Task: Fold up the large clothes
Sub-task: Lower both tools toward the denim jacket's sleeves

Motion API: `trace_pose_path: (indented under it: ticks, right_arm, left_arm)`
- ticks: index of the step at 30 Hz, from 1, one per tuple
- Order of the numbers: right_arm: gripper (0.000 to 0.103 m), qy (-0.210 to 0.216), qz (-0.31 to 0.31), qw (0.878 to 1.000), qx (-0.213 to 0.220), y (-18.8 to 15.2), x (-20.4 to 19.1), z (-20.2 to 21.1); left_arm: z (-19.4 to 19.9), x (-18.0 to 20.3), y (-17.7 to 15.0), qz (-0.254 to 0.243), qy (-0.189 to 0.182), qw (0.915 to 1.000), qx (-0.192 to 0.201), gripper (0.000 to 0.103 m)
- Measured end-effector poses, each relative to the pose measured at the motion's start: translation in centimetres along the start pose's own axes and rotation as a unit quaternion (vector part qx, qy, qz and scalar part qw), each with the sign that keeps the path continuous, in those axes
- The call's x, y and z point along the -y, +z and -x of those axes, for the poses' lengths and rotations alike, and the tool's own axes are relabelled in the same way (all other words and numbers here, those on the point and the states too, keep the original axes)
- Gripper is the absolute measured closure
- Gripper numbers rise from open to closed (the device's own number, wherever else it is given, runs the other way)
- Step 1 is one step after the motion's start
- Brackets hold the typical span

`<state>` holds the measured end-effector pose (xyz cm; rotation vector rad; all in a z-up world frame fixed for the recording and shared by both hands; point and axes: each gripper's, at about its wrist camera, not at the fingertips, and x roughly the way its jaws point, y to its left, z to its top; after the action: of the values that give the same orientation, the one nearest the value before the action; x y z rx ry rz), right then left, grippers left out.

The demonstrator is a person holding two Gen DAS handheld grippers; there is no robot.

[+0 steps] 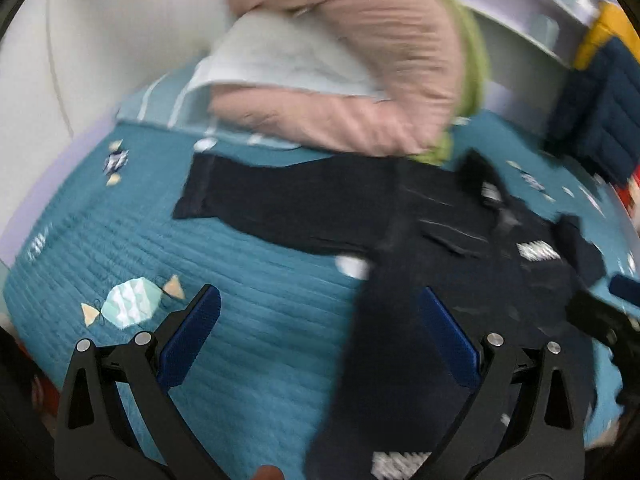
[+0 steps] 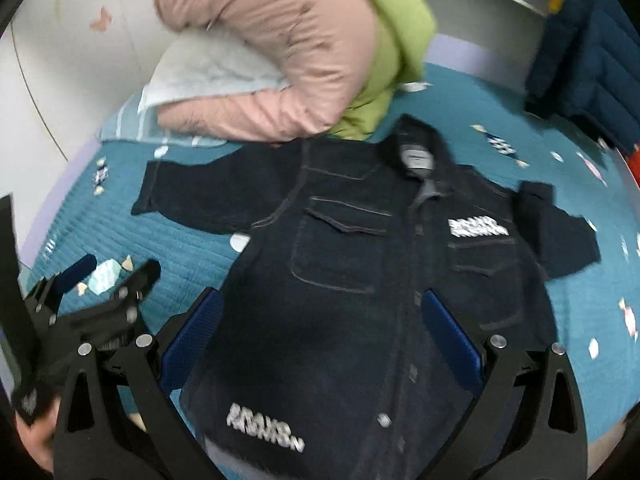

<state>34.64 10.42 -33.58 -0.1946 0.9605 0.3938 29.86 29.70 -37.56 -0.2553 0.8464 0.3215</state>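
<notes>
A dark denim jacket point(image 2: 352, 264) with white lettering lies front up, spread flat on a teal quilted bedspread point(image 2: 188, 240), collar away from me and both sleeves out to the sides. It also shows in the left wrist view point(image 1: 420, 240), blurred. My right gripper point(image 2: 322, 300) is open and empty above the jacket's lower front. My left gripper point(image 1: 318, 300) is open and empty over the bedspread at the jacket's left edge. The left gripper also shows at the left of the right wrist view point(image 2: 104, 276).
A pink and green puffy coat point(image 2: 276, 52) and a pale blue pillow point(image 2: 208, 72) lie at the head of the bed. A navy quilted jacket with yellow trim point(image 2: 592, 48) is at the far right. A white wall point(image 2: 60, 20) runs behind.
</notes>
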Motion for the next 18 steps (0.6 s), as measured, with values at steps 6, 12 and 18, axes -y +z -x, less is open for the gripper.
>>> trace_pose_path:
  ticks: [6, 12, 18]
  right_arm:
    - [0.007, 0.039, 0.038, 0.998, -0.016, 3.3, -6.4, -7.8]
    - [0.007, 0.016, 0.031, 0.999, -0.008, 4.3, -7.7, -13.1]
    - [0.008, 0.013, 0.033, 0.999, 0.029, 5.7, -8.5, -15.4]
  left_arm:
    - [-7.2, -9.5, 3.0, 0.134, -0.053, 0.9894, 0.019, 0.005]
    - [-11.8, -15.5, 5.9, 0.191, -0.050, 0.9803, 0.016, 0.005]
    - [-12.6, -19.0, 5.7, 0.255, -0.044, 0.9660, 0.006, 0.005]
